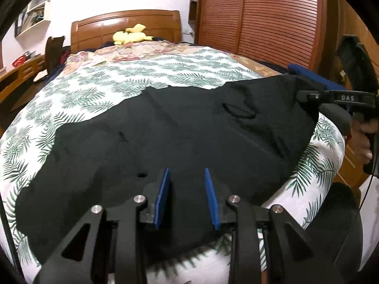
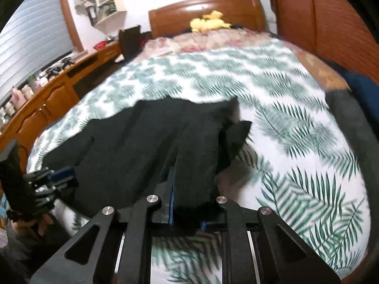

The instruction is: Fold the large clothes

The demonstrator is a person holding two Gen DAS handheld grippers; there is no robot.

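Note:
A large black garment (image 1: 180,132) lies spread on the leaf-print bedsheet (image 1: 99,82). In the left wrist view my left gripper (image 1: 187,169) hovers low over the garment's near hem. Its blue pads (image 1: 163,196) stand apart with both inner faces bare and no fold visibly pinched. At the far right, my right gripper (image 1: 299,94) holds the garment's corner raised off the bed. In the right wrist view that gripper (image 2: 189,172) is shut on bunched black garment (image 2: 132,146), which covers its right finger. The left gripper (image 2: 68,174) sits at the cloth's left edge.
A yellow plush toy (image 1: 130,36) lies by the wooden headboard (image 1: 125,23). Slatted wardrobe doors (image 1: 260,23) line the right side, a wooden desk (image 2: 47,99) the left. A blue cloth (image 1: 308,73) lies at the bed's right edge. A hand (image 1: 362,139) grips the right tool.

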